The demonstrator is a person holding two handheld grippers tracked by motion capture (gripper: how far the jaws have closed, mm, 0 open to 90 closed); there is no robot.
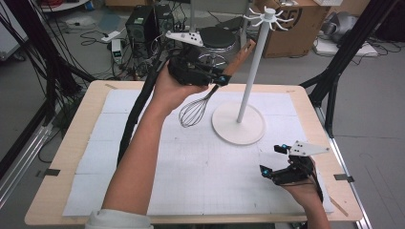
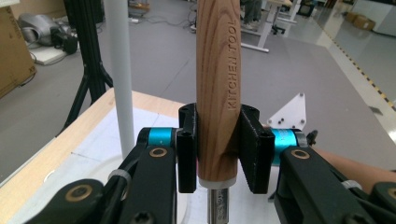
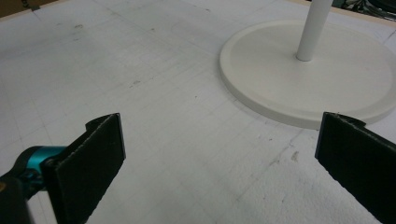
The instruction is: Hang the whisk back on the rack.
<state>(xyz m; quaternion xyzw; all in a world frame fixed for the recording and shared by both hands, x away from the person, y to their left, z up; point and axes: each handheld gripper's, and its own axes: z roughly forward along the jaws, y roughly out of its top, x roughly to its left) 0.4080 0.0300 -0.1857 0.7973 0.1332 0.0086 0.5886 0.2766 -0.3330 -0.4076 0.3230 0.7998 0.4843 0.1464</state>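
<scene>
Your left gripper point(image 1: 220, 78) is raised above the far part of the wooden table point(image 1: 57, 157), and its jaws are clamped on the light brown wooden handle of a metal wire whisk point(image 1: 205, 98). In the high view the whisk hangs tilted, its handle pointing up and away towards the far right and its wire head hanging low over the white gridded mat point(image 1: 200, 167) that covers most of the table, just left of the stand's base. In the left gripper view the handle point(image 2: 218, 88) stands upright between the two black pads point(image 2: 254, 154), which press it from both sides near its lower end, where a short metal neck begins; the words KITCHEN TOOL run along the wood. The tall white stand with a round flat base and a ring of hooks at its top point(image 1: 255, 57) sits towards the far right of the mat, its pole just right of the whisk handle, and its hooks carry nothing that you can make out. Your right gripper point(image 1: 273, 162) rests low near the near right corner of the table, its jaws spread wide apart with nothing between them. In the right gripper view the two pads point(image 3: 93, 154) frame bare mat, with the stand's round base point(image 3: 280, 88) lying beyond them.
</scene>
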